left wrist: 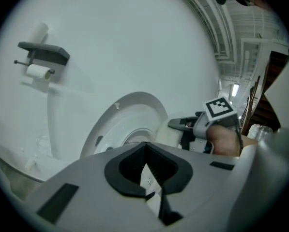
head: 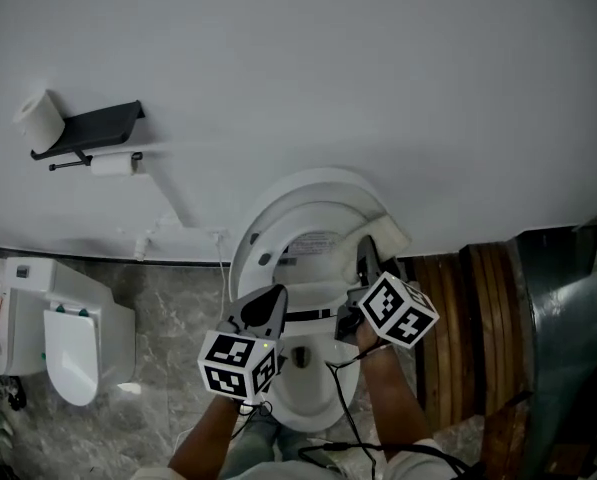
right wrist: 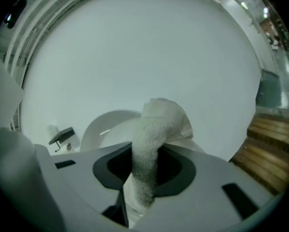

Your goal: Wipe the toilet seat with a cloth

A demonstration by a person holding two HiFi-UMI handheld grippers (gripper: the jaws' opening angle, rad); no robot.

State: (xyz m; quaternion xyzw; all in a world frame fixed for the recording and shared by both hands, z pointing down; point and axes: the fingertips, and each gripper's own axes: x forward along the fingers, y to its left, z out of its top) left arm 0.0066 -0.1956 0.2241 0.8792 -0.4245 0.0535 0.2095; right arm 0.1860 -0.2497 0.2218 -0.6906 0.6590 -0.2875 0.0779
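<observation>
Okay, so my right gripper [right wrist: 143, 178] has its jaws clamped on the white cloth [right wrist: 156, 124]. The cloth bunches up between the pads and flops out past the tips. My left gripper [left wrist: 145, 151] has its jaws pressed together with nothing in them.

From the head view, the cloth end sits against the right edge of the raised toilet seat [head: 278, 243]. The seat is tipped up against the lid [head: 308, 181] and the white wall [head: 378, 68]. The left gripper hangs over the left side of the bowl [head: 313, 393] and points at the seat, apart from it as far as I can tell.

Further out on the left wall there's a black toilet paper holder [head: 98, 126] with one roll [head: 40, 118] on top and another [head: 110, 165] hung under it. A white bin [head: 63, 333] stands on the grey marble floor [head: 178, 318], and there are wooden slats [head: 478, 308] off to the right.
</observation>
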